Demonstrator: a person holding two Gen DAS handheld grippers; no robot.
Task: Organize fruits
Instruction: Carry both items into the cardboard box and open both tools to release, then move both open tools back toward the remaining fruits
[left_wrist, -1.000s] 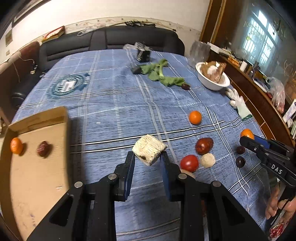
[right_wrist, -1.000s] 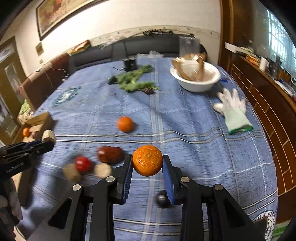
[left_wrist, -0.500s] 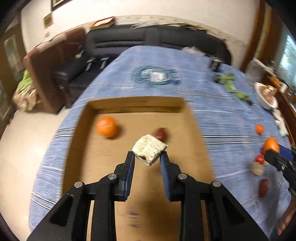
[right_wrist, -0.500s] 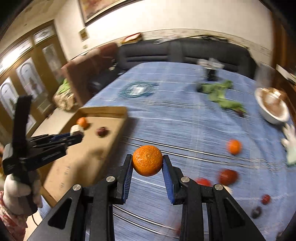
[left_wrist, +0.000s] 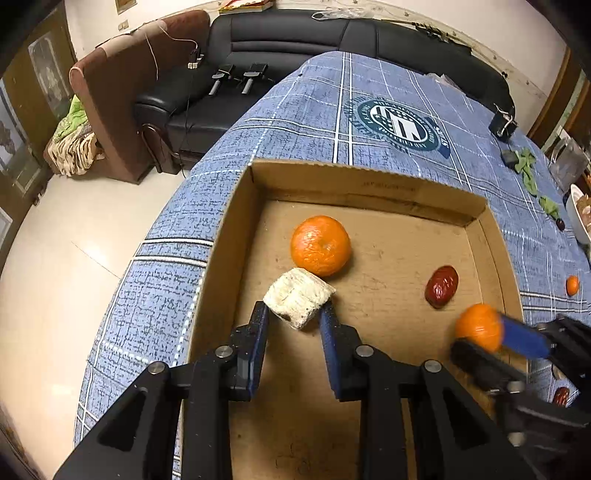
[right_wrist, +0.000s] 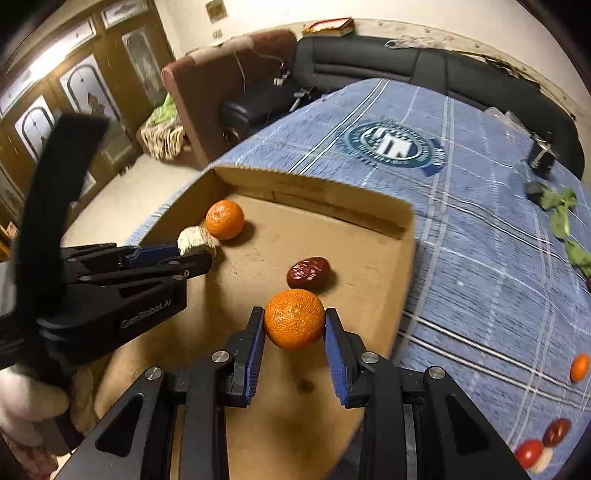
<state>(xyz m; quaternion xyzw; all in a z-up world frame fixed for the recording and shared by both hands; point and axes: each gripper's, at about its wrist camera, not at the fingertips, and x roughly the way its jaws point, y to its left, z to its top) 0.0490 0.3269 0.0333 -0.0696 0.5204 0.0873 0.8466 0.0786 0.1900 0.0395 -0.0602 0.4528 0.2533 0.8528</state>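
Over the cardboard box (right_wrist: 369, 218), the right claw (right_wrist: 294, 328) squeezed a round orange (right_wrist: 294, 318) by its sides, firm but likely slippery, while the left claw (left_wrist: 295, 317) at 9 o'clock pinched a pale, rough, light-looking block (left_wrist: 298, 297) by its sides.

Blue plaid tablecloth (left_wrist: 303, 122) bearing a round teal emblem (left_wrist: 400, 123); black leather sofa (left_wrist: 280, 48) along the far wall, two black handheld devices (left_wrist: 236, 75) on its seat; brown armchair (left_wrist: 122, 88) beside it; green leafy scraps (right_wrist: 561, 214) on the cloth.
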